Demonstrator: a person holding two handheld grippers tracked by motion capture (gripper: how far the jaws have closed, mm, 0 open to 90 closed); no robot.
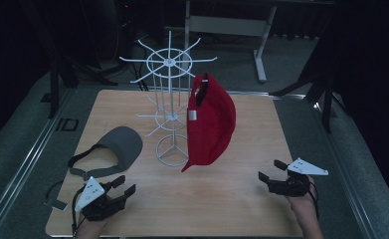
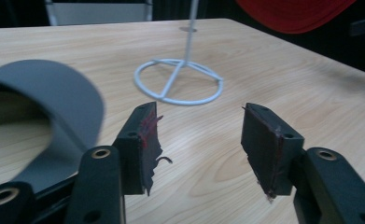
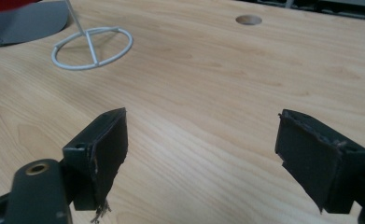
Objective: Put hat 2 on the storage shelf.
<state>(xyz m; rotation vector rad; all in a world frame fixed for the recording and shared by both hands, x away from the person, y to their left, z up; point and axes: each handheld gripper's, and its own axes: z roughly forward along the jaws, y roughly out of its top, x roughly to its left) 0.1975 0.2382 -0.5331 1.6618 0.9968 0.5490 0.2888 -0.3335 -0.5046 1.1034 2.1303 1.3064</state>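
A red cap [image 1: 209,122] hangs on the white wire rack [image 1: 169,104] at the middle of the table; its lower edge [image 2: 294,14] shows in the left gripper view. A grey visor [image 1: 115,149] lies flat to the left of the rack's ring base [image 1: 172,152]. My left gripper [image 1: 123,185] is open just below the visor, with nothing between its jaws; the visor's brim [image 2: 45,102] is close by its left jaw. Low over the bare wood at the table's right front, my right gripper [image 1: 271,171] stands open and holds nothing.
The wooden table [image 1: 261,209] has metal rails along its left and right sides. A round hole [image 3: 248,19] is cut in the tabletop beyond the right gripper. A white desk frame [image 1: 259,45] stands on the floor behind the table.
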